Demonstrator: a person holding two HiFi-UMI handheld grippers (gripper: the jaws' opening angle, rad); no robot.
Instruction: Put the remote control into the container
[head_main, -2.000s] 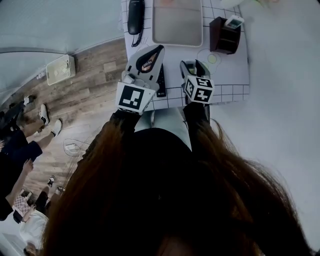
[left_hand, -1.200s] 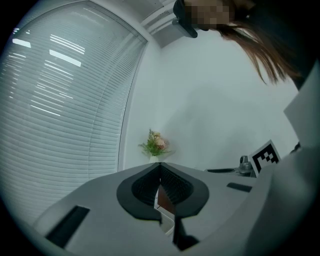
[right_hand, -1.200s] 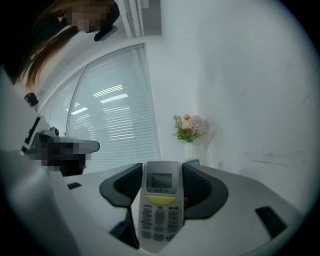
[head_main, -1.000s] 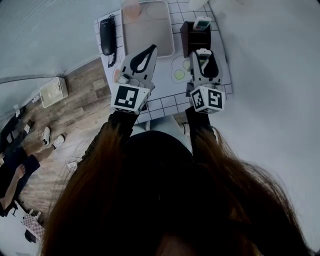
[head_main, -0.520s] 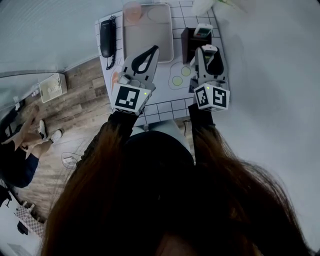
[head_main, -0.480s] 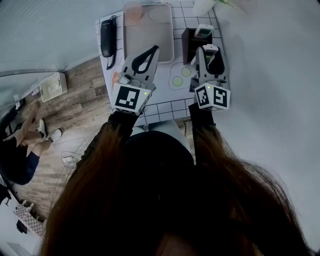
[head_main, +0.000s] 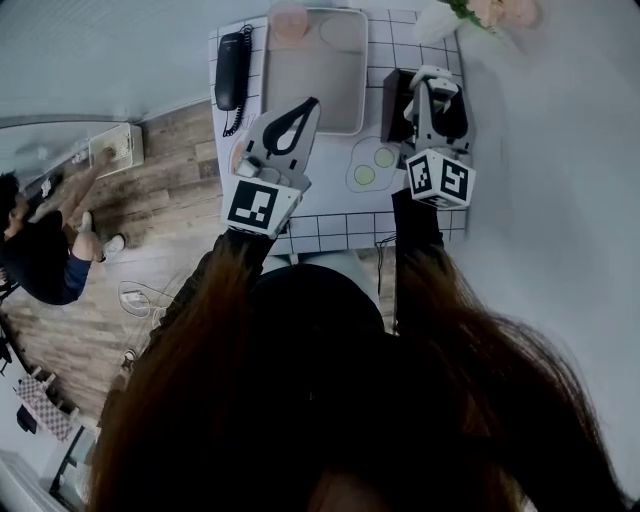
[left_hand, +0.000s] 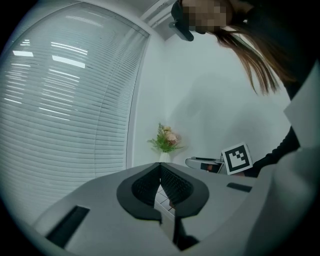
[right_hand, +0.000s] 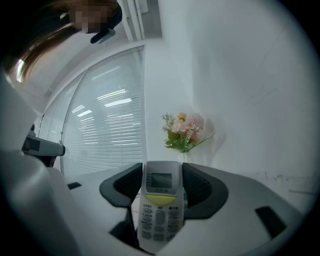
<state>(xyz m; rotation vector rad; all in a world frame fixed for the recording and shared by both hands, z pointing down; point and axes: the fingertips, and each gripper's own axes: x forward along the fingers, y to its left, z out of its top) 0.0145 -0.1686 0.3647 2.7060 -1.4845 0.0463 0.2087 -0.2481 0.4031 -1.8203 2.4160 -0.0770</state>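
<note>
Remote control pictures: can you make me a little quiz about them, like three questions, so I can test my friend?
1. True or false: the left gripper is holding the remote control.
2. Pick one. In the right gripper view, what stands by the wall beyond the remote control? A: flowers. B: a lamp. C: a clock.
3. Fill the gap: in the head view, the black telephone lies to the ___ of the tray.

Key
1. False. The right gripper is shut on it; the left gripper's jaws are together with nothing between them.
2. A.
3. Left.
</note>
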